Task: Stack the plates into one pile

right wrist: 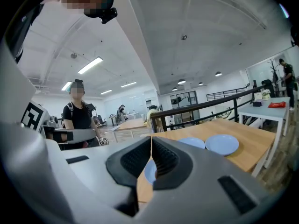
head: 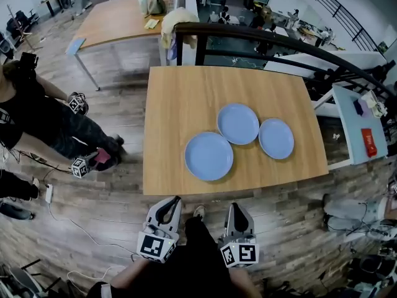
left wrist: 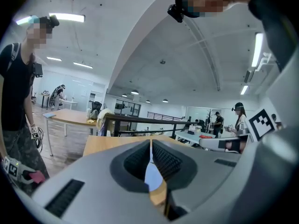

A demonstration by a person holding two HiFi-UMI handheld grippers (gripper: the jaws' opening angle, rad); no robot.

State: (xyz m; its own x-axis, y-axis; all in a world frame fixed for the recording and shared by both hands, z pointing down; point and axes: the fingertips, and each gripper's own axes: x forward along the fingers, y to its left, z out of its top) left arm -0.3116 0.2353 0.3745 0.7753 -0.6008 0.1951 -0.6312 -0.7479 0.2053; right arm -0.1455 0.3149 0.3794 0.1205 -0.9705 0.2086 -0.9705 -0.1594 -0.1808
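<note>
Head view: wooden table (head: 180, 98) carries three blue plates, all flat and unstacked. The front plate (head: 209, 156) lies closest to the table's near edge, the middle plate (head: 238, 123) sits toward the table centre, and the right plate (head: 276, 138) is nearer the table's right edge. The middle plate looks edge-to-edge with both others; can't tell if the rims overlap. The left hand-held gripper (head: 173, 200) and right hand-held gripper (head: 236, 207) are both off the table, just short of its near edge over the wood floor, well apart from the plates. A second person (head: 37, 113) in black stands left of the table. Left gripper view: left hand-held gripper (left wrist: 151, 143) has its jaws pressed together with nothing pinched. A sliver of the front plate (left wrist: 152, 176) shows beyond the pads, lying on the table (left wrist: 107, 144). The second person (left wrist: 14, 101) is at the left edge of the frame, beyond the table's left side. Right gripper view: right hand-held gripper (right wrist: 152, 143) has its jaws fully together and is empty. The front plate (right wrist: 148, 171) peeks out below the pads; the middle plate (right wrist: 191, 143) and right plate (right wrist: 222, 144) lie side by side further along the table (right wrist: 254, 146). A dark railing (right wrist: 201, 108) runs behind the table's far edge.
</note>
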